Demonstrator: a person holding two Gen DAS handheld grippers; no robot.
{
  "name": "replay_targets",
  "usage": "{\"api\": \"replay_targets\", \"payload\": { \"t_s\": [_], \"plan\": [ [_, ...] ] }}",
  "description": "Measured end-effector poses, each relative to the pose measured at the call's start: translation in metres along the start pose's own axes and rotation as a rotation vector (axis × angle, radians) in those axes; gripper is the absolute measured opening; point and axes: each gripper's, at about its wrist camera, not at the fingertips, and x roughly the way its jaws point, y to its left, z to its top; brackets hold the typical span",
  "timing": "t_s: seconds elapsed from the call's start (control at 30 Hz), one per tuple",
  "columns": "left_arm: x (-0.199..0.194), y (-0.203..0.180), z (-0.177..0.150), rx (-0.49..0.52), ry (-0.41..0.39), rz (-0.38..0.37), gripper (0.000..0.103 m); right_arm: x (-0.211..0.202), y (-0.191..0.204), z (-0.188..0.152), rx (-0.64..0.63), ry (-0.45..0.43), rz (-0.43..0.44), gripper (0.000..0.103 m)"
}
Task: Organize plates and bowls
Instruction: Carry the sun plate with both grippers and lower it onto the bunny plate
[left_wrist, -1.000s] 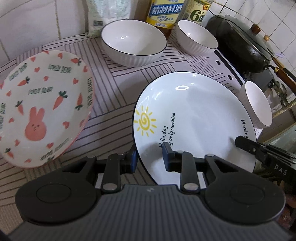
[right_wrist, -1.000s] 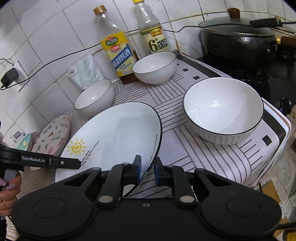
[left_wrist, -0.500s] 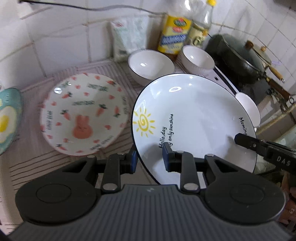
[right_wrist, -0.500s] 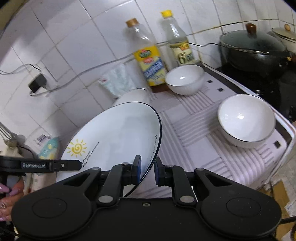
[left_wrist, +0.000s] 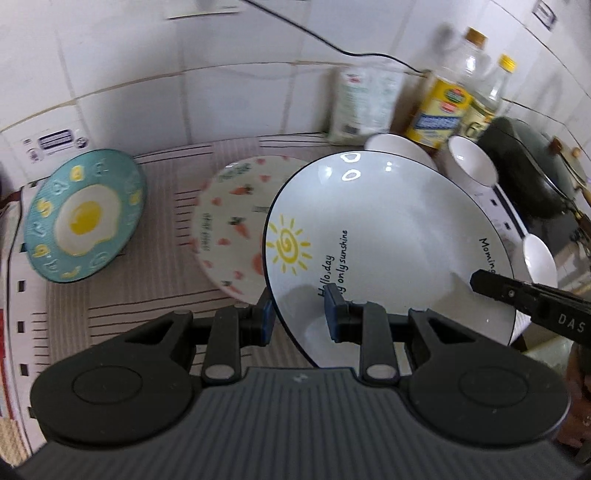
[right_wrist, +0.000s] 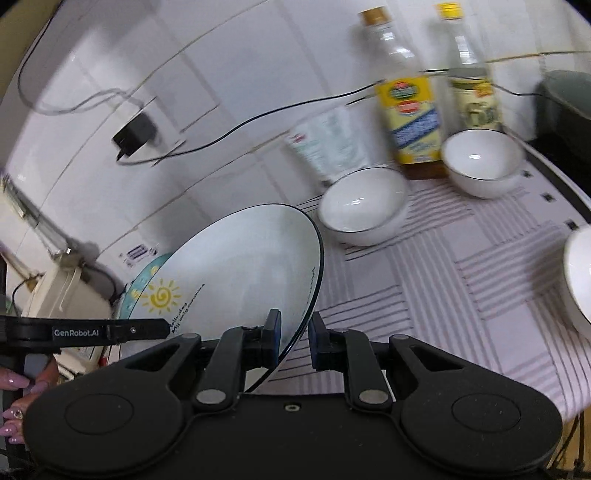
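Note:
Both grippers hold the white sun plate (left_wrist: 399, 229) by opposite rim edges, lifted above the counter. My left gripper (left_wrist: 300, 314) is shut on its near rim by the sun drawing. My right gripper (right_wrist: 294, 338) is shut on the other rim (right_wrist: 310, 295); its finger shows in the left wrist view (left_wrist: 517, 295). The pink carrot-and-rabbit plate (left_wrist: 232, 221) lies partly under the held plate. A teal fried-egg plate (left_wrist: 83, 218) lies at the left. Three white bowls stand on the cloth: one near the wall (right_wrist: 364, 205), one by the bottles (right_wrist: 480, 162), one at the right edge (right_wrist: 580, 277).
Two oil bottles (right_wrist: 406, 96) (right_wrist: 472, 85) and a white packet (right_wrist: 328, 144) stand against the tiled wall. A dark lidded pot (left_wrist: 535, 173) sits at the right on the stove. A charger and cables (right_wrist: 135, 133) hang on the wall. The striped cloth (right_wrist: 461, 266) covers the counter.
Both grippers have lifted the sun plate and carried it left, over the pink rabbit plate. The teal egg plate has come into view. The right-hand bowl has slid toward the frame edge.

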Motion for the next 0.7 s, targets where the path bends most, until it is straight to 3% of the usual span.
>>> {"api": "replay_targets", "payload": {
  "t_s": [0.33,0.7],
  "plan": [
    [0.026,0.042,0.016,-0.092,0.035,0.057,0.026,0.055,0.015,0.017,-0.057,0.074,0.045,0.02],
    [0.076,0.07,0.013,-0.202,0.108,0.083,0.026,0.108,0.013,0.021,-0.051,0.178,0.023,0.02]
  ]
}}
